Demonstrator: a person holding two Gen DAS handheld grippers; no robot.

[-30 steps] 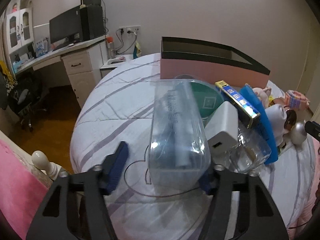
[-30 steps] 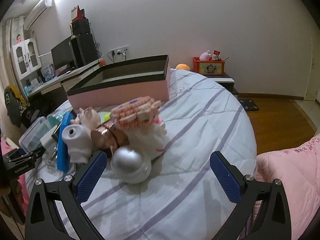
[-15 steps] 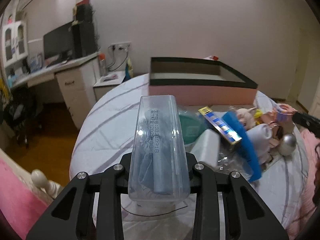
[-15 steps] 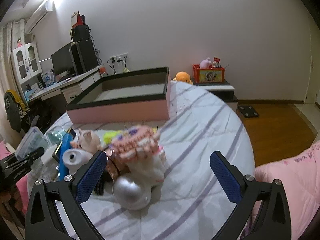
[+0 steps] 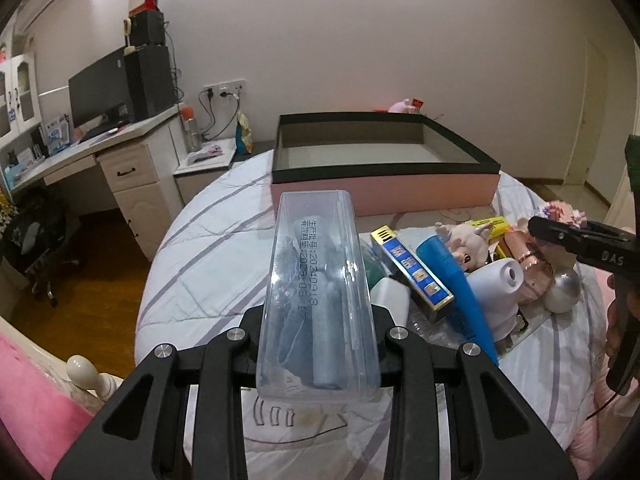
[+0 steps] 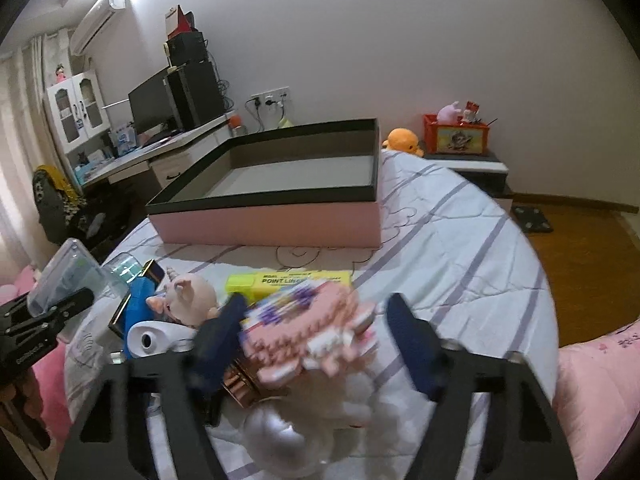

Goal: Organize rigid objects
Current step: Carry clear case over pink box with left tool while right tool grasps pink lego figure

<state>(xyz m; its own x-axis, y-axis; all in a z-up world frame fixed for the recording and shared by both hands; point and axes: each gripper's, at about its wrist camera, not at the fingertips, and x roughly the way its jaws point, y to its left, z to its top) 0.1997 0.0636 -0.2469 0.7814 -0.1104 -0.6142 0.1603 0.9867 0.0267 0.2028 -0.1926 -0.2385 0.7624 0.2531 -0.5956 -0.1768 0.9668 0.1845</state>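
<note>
My left gripper is shut on a clear plastic case with a bluish roll inside, held above the striped bedcover. Behind it stands an empty pink box with a black rim. In the right wrist view my right gripper straddles a pink block-built toy on top of the pile. Its jaws are closing, the left pad at the toy's side and the right pad a little apart from it. A silver ball and a copper-coloured piece lie just below the toy.
The pile also holds a blue comb, a white cylinder, a pig figure, a blue-and-gold box and a yellow box. A desk with a monitor stands left. A bedpost knob is near.
The left jaws closed on the clear case and lifted it off the bed. The right gripper moved forward over the pile and its wide jaws narrowed around the pink toy.
</note>
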